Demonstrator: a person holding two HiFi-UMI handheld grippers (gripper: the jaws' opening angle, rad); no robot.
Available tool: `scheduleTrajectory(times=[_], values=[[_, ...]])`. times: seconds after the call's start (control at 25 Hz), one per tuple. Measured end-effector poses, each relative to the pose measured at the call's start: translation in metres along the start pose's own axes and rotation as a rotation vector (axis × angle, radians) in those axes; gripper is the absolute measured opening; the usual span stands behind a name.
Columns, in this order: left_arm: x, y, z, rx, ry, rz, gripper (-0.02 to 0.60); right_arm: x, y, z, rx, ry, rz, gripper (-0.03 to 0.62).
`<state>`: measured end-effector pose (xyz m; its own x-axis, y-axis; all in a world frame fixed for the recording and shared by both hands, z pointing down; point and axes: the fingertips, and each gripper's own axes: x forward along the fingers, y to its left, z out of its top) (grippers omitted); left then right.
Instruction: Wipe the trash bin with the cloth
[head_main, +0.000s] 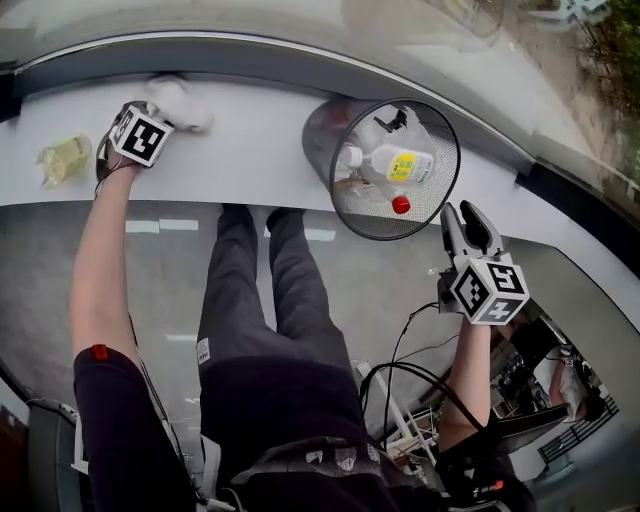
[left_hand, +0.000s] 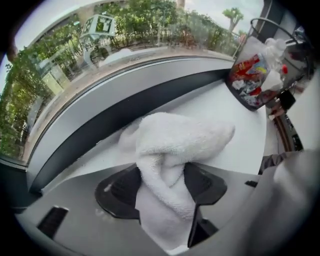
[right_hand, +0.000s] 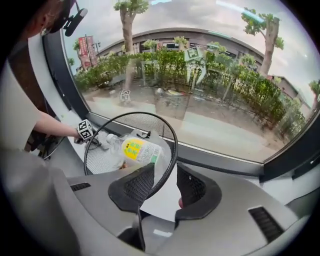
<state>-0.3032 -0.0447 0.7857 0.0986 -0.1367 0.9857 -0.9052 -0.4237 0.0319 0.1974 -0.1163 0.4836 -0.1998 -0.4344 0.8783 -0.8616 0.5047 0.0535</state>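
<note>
Head view: one mesh trash bin (head_main: 375, 220) on white window ledge (head_main: 250, 150), mouth up, long axis upright. One bottle (head_main: 395, 165) inside bin. One cloth (head_main: 182, 100) well left of bin, at left gripper (head_main: 145, 120). Right gripper (head_main: 460, 215) just right of bin.
Left gripper view: jaws pinch cloth.
Right gripper view: jaws spread, bin rim (right_hand: 172, 145) between them. Glass and street trees behind bin.

Seen from above, the cloth (head_main: 182, 102) is just a white blur; the yellowish lump (head_main: 62, 158) on the desk (head_main: 250, 160) is too blurred to name.
</note>
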Motion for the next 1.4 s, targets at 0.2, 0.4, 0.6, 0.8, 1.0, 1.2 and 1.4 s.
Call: scheduleTrajectory(times=[0.2, 0.4, 0.6, 0.8, 1.0, 1.2, 1.4], values=[[-0.005, 0.000, -0.003, -0.035, -0.012, -0.018, 0.120, 0.028, -0.007, -0.015, 0.005, 0.069, 0.004, 0.121], [-0.032, -0.036, 0.008, -0.178, -0.170, -0.148, 0.107, 0.041, 0.000, -0.022, 0.063, 0.154, 0.065, 0.105], [-0.140, -0.092, 0.090, -0.202, -0.576, -0.286, 0.106, 0.040, -0.003, -0.017, 0.409, 0.137, 0.141, 0.047], [-0.211, -0.134, 0.167, -0.034, -0.795, -0.337, 0.107, 0.041, -0.005, -0.016, 0.503, 0.138, 0.175, 0.038], [-0.214, -0.158, 0.203, 0.072, -0.830, -0.348, 0.106, 0.038, -0.002, -0.020, 0.645, 0.152, 0.224, 0.035], [-0.210, -0.174, 0.203, 0.053, -0.823, -0.389, 0.107, 0.025, 0.024, -0.058, 0.914, 0.207, 0.422, 0.037], [-0.210, -0.180, 0.182, 0.076, -0.798, -0.458, 0.107, 0.015, 0.045, -0.066, 1.058, 0.159, 0.479, 0.037]])
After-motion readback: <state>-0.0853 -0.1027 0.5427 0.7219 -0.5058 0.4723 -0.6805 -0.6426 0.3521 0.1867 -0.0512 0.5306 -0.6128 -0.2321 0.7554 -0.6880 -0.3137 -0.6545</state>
